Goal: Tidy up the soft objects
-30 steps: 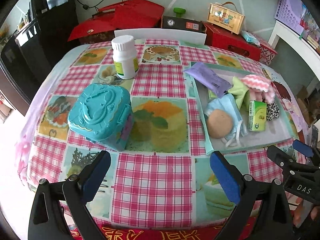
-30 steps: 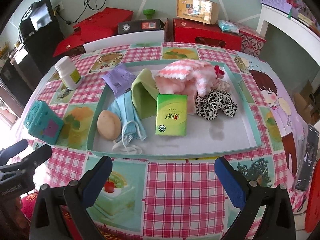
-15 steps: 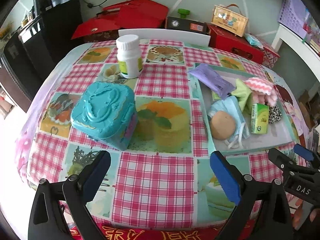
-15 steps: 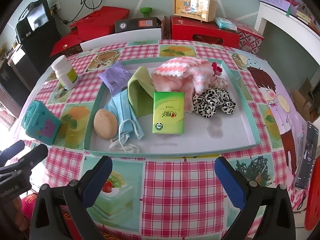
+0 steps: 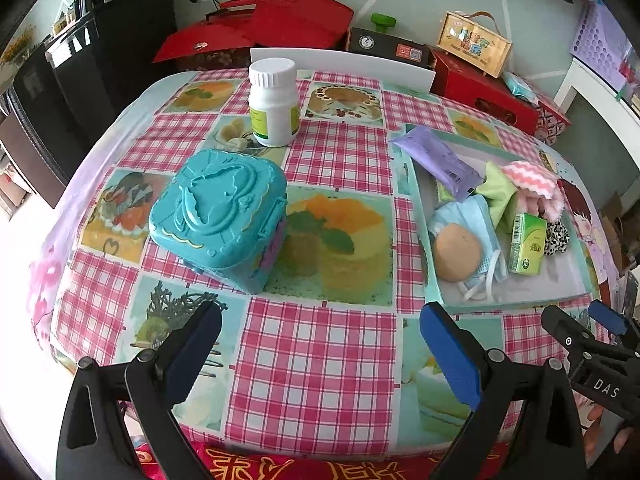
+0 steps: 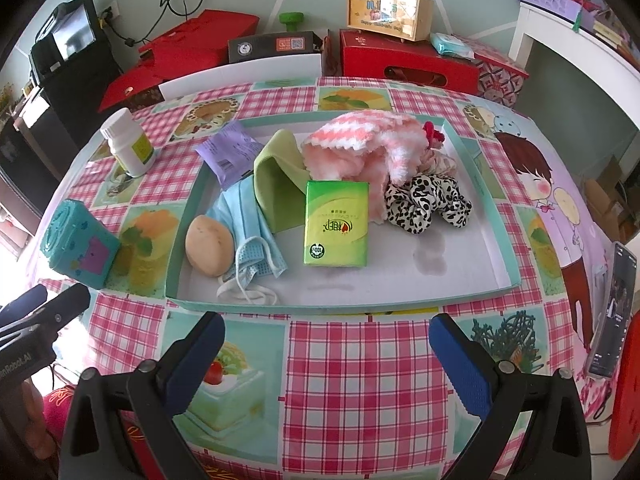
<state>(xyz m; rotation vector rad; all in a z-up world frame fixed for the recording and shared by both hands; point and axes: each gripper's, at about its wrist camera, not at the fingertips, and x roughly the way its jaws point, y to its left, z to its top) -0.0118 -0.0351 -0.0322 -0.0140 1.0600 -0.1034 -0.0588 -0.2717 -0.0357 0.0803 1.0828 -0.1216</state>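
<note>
Blue-padded and spread wide, my left gripper (image 5: 320,354) hovers over the near edge of the checked tablecloth (image 5: 316,356), its jaws released, holding nothing and touching nothing. My right gripper (image 6: 326,354) sits the same way, fully parted and empty above the cloth, just short of the shallow teal-rimmed tray (image 6: 496,248). Inside that tray lie the soft things: a pink-and-white knitted cloth (image 6: 360,148) heaped at the back, a green cloth (image 6: 276,188) folded against it, and a leopard-print scrunchie (image 6: 424,202) to its right, with a further scrunchie with a red bit (image 6: 434,138) tucked behind. A blue face mask (image 6: 252,236) drapes toward the front left corner, its ear loops trailing, and a potato (image 6: 209,246) rests on its edge. A green tissue pack (image 6: 337,229) lies flat at the centre, touching the pink cloth, while a purple packet (image 6: 232,152) leans over the tray's left rim. Outside the tray, on the cloth, a turquoise plastic case (image 5: 220,216) stands ahead of my left gripper, with a white pill bottle (image 5: 274,102) upright beyond it. A phone (image 6: 612,308) lies at the table's right edge.
</note>
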